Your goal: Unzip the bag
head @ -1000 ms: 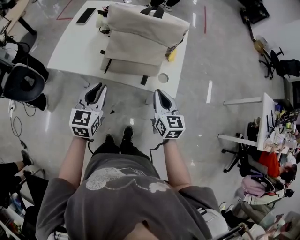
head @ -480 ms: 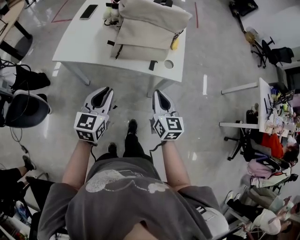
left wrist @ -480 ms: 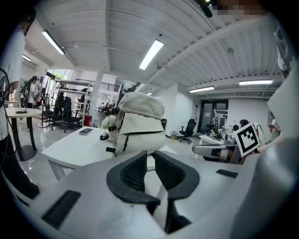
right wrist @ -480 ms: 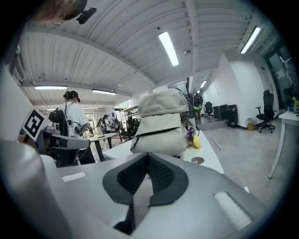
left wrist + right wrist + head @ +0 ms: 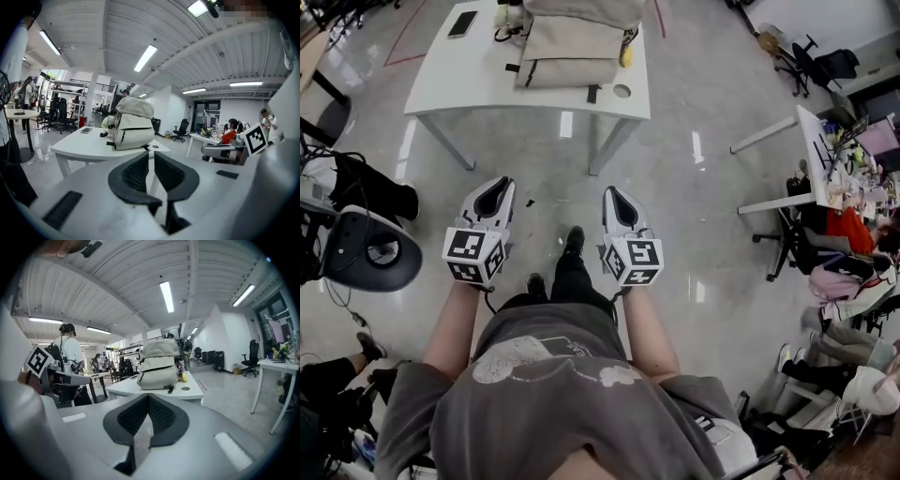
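Observation:
The beige backpack [image 5: 572, 42] stands upright on the white table [image 5: 459, 80], far ahead of both grippers. It also shows in the left gripper view as the backpack [image 5: 133, 126] and in the right gripper view as the backpack [image 5: 159, 364]. My left gripper [image 5: 495, 186] hangs over the floor well short of the table. Its jaws have just been closing, and a narrow gap with nothing in it still shows in the left gripper's own view [image 5: 151, 157]. My right gripper [image 5: 617, 195] is level with it, shut and empty, its tips [image 5: 148, 397] touching.
A phone [image 5: 461, 23] and a small yellow object [image 5: 625, 56] lie on the table by the bag. An office chair [image 5: 370, 253] stands at the left. Desks with seated people [image 5: 839, 216] fill the right side. The person's feet [image 5: 572, 244] are on the glossy floor between the grippers.
The table and bag have slid toward the top of the head view and grown smaller. Both grippers have moved back from the table together with the person.

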Available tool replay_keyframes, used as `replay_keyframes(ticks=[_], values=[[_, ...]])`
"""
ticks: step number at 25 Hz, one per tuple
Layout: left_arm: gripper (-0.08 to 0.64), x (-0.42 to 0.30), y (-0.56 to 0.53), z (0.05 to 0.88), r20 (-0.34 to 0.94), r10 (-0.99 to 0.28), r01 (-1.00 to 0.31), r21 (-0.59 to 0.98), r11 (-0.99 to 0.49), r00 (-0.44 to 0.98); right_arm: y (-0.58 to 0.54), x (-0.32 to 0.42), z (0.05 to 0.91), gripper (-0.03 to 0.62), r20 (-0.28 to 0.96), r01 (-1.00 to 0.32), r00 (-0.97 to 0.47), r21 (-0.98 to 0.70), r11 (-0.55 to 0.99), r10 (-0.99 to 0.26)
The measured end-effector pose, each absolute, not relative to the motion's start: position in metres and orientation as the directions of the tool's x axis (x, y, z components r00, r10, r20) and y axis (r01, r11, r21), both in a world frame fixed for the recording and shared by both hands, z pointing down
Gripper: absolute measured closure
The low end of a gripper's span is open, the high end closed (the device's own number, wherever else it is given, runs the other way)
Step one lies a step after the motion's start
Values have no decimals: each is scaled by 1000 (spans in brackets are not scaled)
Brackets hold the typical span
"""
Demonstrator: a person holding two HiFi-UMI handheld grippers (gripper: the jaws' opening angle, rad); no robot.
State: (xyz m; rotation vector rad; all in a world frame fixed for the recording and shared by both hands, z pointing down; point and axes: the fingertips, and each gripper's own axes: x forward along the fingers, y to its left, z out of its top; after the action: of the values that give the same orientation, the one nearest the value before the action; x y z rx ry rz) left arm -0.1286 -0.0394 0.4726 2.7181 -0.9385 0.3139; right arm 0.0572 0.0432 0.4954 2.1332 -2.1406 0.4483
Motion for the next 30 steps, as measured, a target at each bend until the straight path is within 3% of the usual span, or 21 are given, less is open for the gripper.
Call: replay_keyframes(ticks=[10,30], values=[[522,-104,8,457,265,-552,-602,164,-782,790,102,87,472,594,243,-991,31,-117,-61,-970],[529,-83,96,440,266,-616,-665,164,-729,741,167,99,457,594,238,-992,-106,-96,85,-965]])
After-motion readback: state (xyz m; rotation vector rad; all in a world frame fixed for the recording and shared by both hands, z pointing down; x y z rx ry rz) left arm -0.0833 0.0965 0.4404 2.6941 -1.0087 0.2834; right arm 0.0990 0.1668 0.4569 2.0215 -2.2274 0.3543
